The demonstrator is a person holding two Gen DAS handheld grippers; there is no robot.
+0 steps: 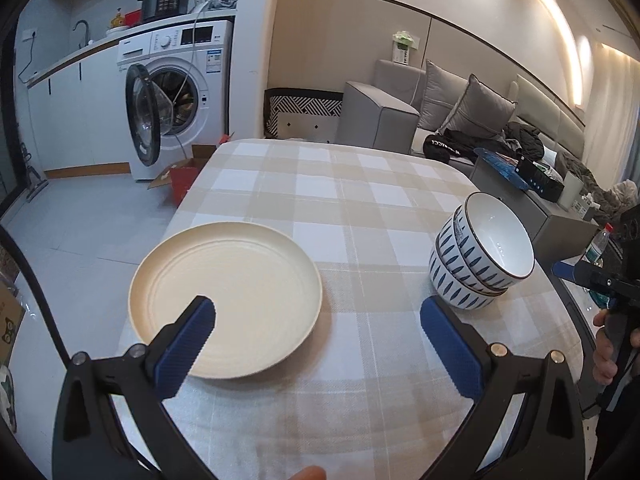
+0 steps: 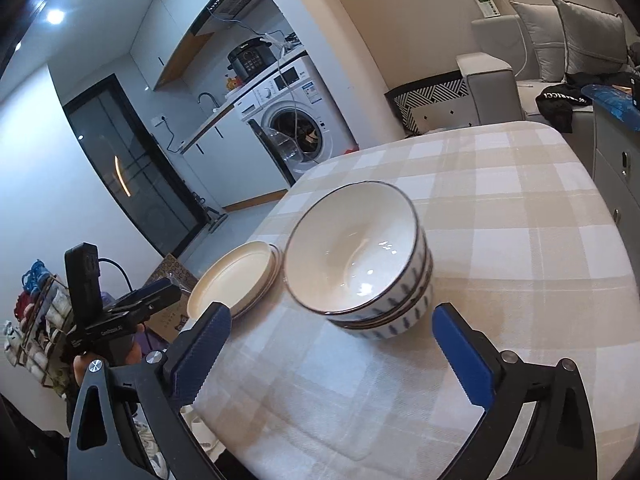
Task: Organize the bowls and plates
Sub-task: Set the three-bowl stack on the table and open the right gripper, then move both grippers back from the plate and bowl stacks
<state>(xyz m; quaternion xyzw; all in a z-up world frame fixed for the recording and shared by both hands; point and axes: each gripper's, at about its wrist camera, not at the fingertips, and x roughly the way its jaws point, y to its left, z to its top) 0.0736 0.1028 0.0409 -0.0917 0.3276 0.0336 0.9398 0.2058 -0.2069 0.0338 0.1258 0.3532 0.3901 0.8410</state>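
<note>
A stack of cream plates lies near the left edge of the checked tablecloth. A stack of white bowls with blue leaf marks stands to the right of it. My left gripper is open, its left finger over the plates' near rim and nothing between the fingers. My right gripper is open just short of the bowls, holding nothing. In the left wrist view the right gripper shows at the far right edge, off the table's side. The left gripper shows at the left of the right wrist view.
A washing machine with its door open stands beyond the table's far left. A grey sofa with cushions and dark clothes runs along the right. A red box sits on the floor by the table. A water bottle stands at the right.
</note>
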